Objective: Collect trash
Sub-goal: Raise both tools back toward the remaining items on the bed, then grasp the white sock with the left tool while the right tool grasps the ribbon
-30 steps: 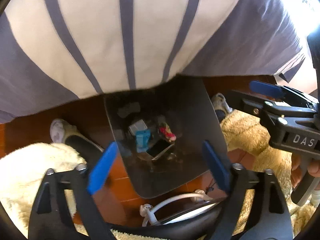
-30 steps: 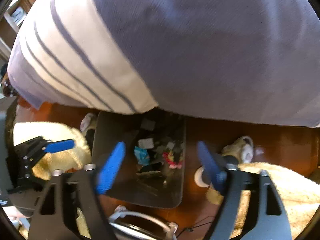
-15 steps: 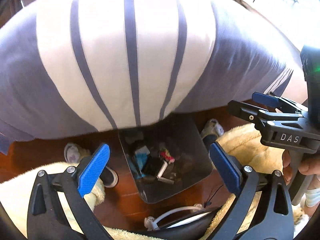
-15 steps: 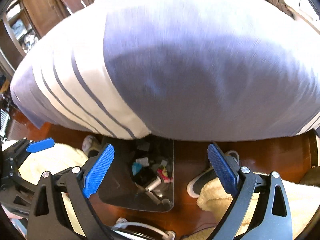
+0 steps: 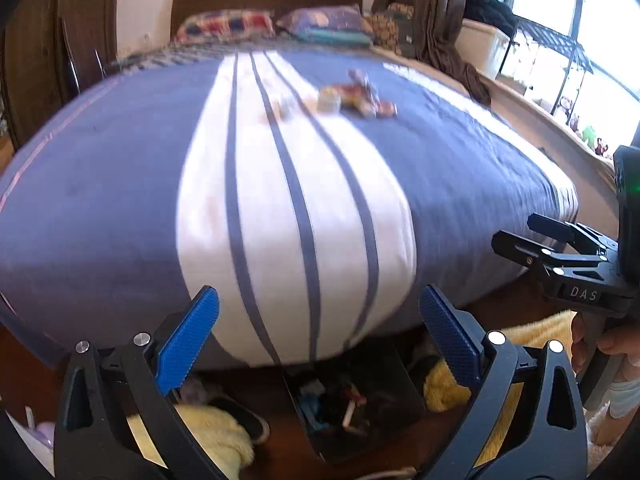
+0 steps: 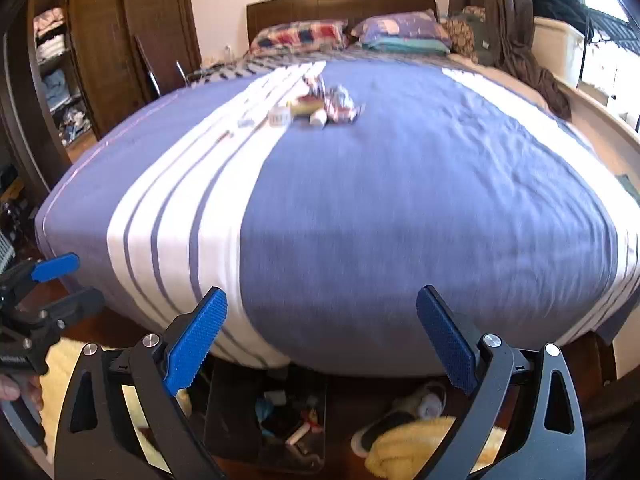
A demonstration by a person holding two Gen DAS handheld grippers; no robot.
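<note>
Striped bed [image 6: 400, 208], small trash pile [image 6: 320, 106] mid-bed, prob. wrappers, pillows [image 6: 352, 34]

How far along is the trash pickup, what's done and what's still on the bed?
Done: several scraps already lie in the dark bin on the floor at the foot of the bed. In hand: nothing; the left gripper and right gripper both have open, empty jaws. Left: a cluster of wrappers and small containers remains in the middle of the striped bedspread, far from both grippers.
</note>
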